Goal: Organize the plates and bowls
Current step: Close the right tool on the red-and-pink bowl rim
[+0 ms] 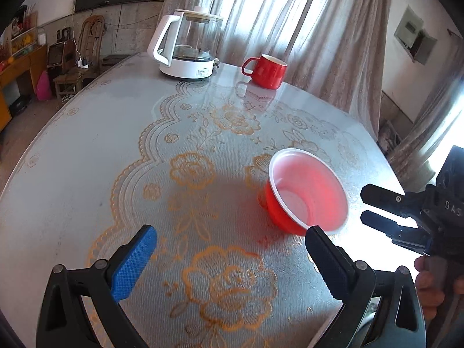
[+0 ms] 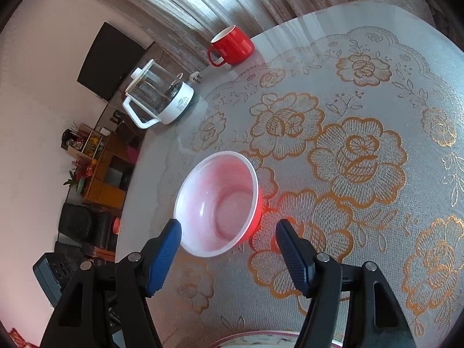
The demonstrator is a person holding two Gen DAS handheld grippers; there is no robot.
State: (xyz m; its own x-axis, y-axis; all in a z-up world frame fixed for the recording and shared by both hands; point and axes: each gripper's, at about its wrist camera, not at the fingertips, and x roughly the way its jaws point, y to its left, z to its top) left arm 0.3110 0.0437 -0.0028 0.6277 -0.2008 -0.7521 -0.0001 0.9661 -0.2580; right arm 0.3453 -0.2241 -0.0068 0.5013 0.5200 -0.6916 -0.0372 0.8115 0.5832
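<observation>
A red bowl (image 1: pixel 307 194) with a white inside stands upright on the round table (image 1: pixel 87 150). My left gripper (image 1: pixel 232 249) is open and empty, just short of the bowl and to its left. My right gripper (image 2: pixel 229 237) is open, its fingertips on either side of the bowl's near rim (image 2: pixel 216 203), not touching it. The right gripper also shows in the left wrist view (image 1: pixel 365 206), right of the bowl. A plate's rim (image 2: pixel 258 340) peeks in at the bottom edge of the right wrist view, under my right gripper.
A glass kettle on a white base (image 1: pixel 188 46) and a red mug (image 1: pixel 266 71) stand at the table's far edge by the curtains. The table has a lace-patterned cover. A chair and cabinets stand at far left beyond the table.
</observation>
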